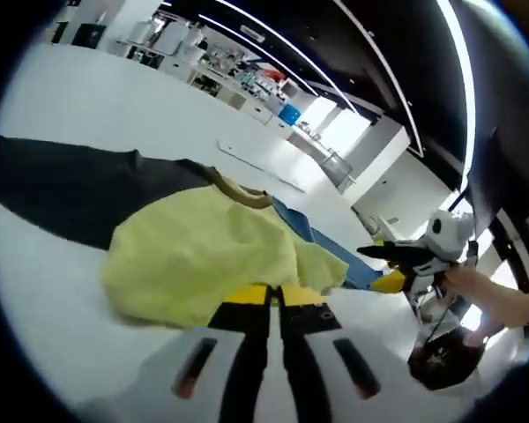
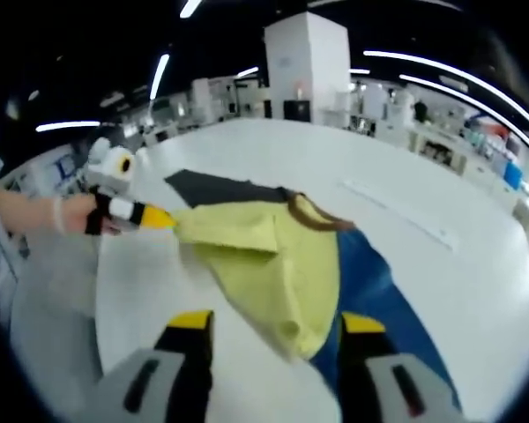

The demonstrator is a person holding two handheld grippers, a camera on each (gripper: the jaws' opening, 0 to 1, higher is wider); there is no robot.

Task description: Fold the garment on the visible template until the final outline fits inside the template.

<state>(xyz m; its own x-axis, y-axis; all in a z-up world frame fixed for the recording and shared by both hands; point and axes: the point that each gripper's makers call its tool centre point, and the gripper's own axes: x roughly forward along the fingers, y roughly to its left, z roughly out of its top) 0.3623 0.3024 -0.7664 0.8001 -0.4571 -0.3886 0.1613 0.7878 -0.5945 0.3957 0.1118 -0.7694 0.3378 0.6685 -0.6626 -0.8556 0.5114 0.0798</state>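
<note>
Nearest the lens in the left gripper view: the left gripper [image 1: 273, 295], black jaws with yellow tips, closed together on the hem of the one pale yellow cloth garment [image 1: 203, 251], likely pinched to carry a fold. In the right gripper view the right gripper [image 2: 269, 322] has its jaws spread wide, straddling the garment's lower edge and gripping nothing, probably lining up a grasp. The garment lies bunched on the white table [image 2: 441, 203], half over one blue template sheet [image 2: 375, 291]; one dark sheet [image 1: 62, 185] lies beyond. Count: two grippers, one garment, two sheets.
</note>
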